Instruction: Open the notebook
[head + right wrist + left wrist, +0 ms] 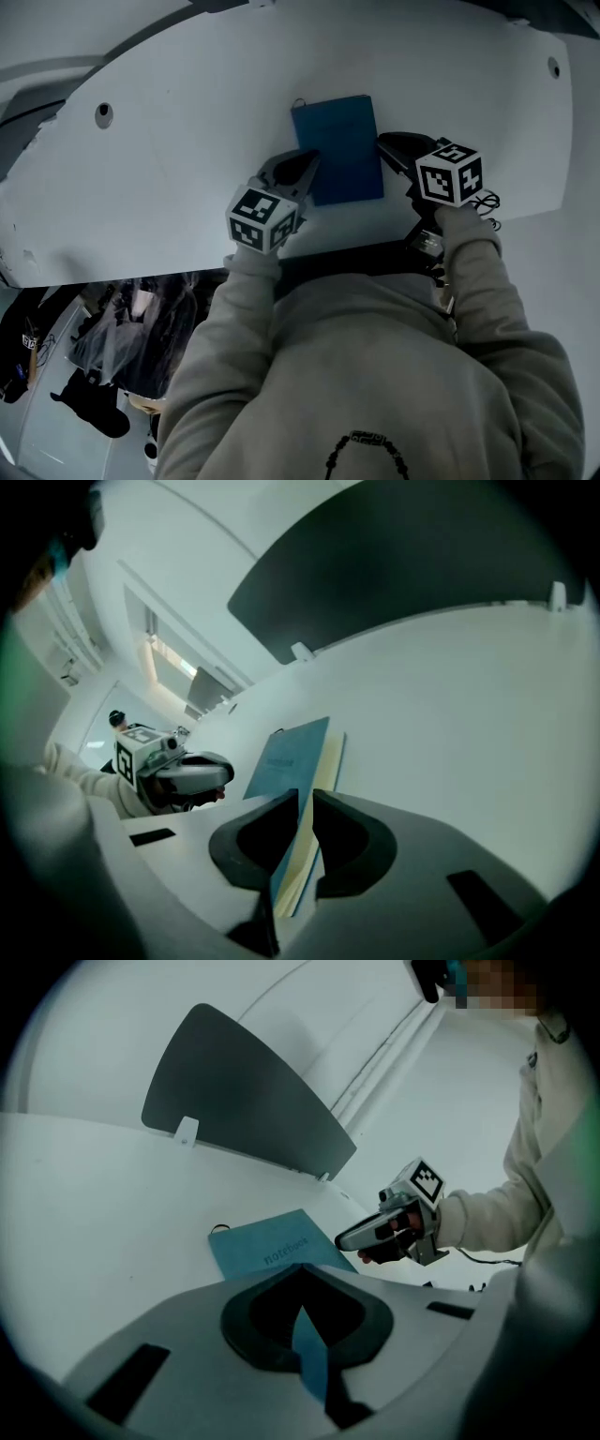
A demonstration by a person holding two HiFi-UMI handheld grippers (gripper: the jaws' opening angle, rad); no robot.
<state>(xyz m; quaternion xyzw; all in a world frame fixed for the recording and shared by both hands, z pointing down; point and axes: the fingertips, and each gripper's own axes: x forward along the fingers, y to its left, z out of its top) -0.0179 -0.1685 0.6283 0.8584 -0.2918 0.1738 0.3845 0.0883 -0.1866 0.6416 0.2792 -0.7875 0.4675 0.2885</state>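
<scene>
Head view first, says the newcomer: where is it?

The old hand: The thin blue soft-cover notebook lies flat on the white tabletop, just in front of the person, with a gripper at each long side. The left gripper is at its left edge and the right gripper at its right edge.

Newcomer: And the jaws?

Old hand: In the left gripper view they are pressed together, with a sliver of the blue cover between them. In the right gripper view they are all but closed, pinching the notebook's open edge. The blue front cover runs into the slot, and cream pages show just beside it. I cannot tell whether a few leaves are held along with the cover.

Newcomer: How will it handle?

Old hand: Light and thin, I'd judge, with a cover that bends rather than a stiff board. On that smooth top it would likely slide, or lift whole, if pulled from one side only. So the left should pin the spine side down while the right takes only the cover at the page edge and swings it over. Pinch shallow, because a deep bite gathers pages and a hard tug could crease the cover.
</scene>
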